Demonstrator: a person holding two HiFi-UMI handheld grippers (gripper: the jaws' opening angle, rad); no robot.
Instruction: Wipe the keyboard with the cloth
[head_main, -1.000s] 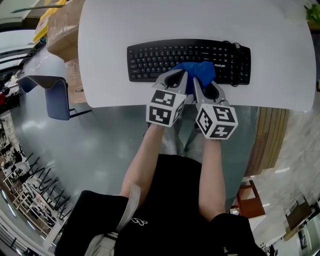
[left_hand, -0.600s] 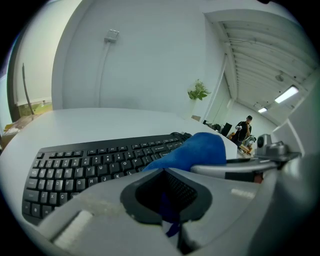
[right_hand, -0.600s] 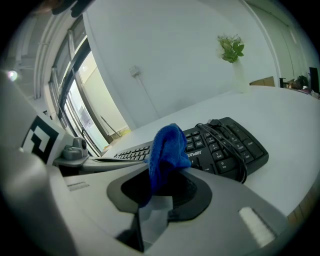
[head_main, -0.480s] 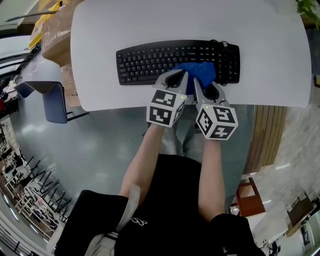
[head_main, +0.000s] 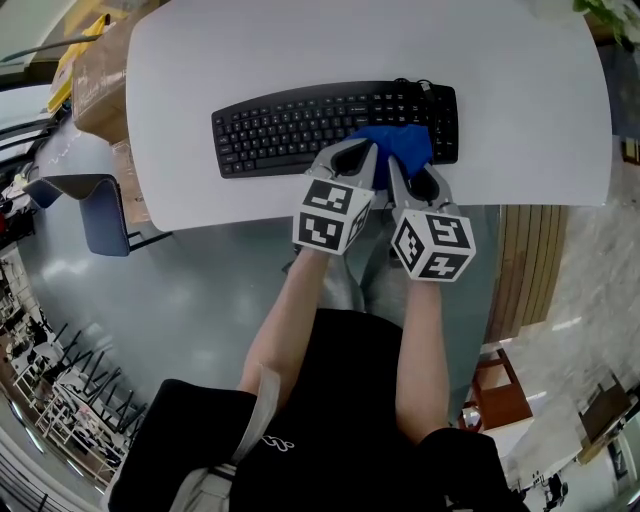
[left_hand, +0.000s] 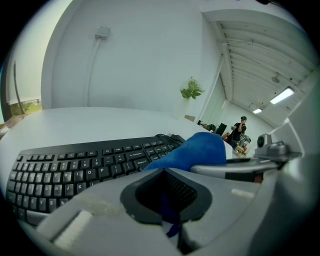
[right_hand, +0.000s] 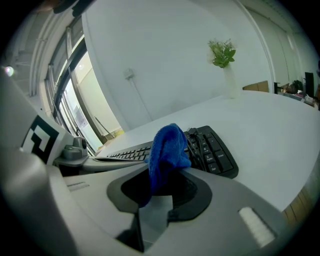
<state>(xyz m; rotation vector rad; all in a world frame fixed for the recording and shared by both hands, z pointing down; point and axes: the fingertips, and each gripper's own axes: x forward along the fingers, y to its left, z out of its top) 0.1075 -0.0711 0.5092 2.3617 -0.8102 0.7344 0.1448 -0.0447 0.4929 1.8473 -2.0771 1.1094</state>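
Note:
A black keyboard (head_main: 300, 125) lies on the white table (head_main: 520, 110). A bunched blue cloth (head_main: 400, 143) rests on the keyboard's right part, near its front edge. My left gripper (head_main: 362, 165) and right gripper (head_main: 402, 172) sit side by side, both shut on the cloth. In the left gripper view the cloth (left_hand: 195, 152) bulges above the keys (left_hand: 75, 170), and a blue strand is pinched in my left gripper (left_hand: 167, 207). In the right gripper view the cloth (right_hand: 167, 147) stands up from my shut right gripper (right_hand: 157, 195), in front of the keyboard's right end (right_hand: 212, 150).
The table's front edge runs just under both grippers. Cardboard boxes (head_main: 100, 70) and a blue chair (head_main: 95, 205) stand to the left of the table. A potted plant (right_hand: 221, 52) stands at the far right corner. The keyboard's cable (head_main: 415, 85) coils at its back right.
Both grippers have carried the cloth to the right along the keyboard, from its middle toward the number pad end. Both stay shut on the cloth.

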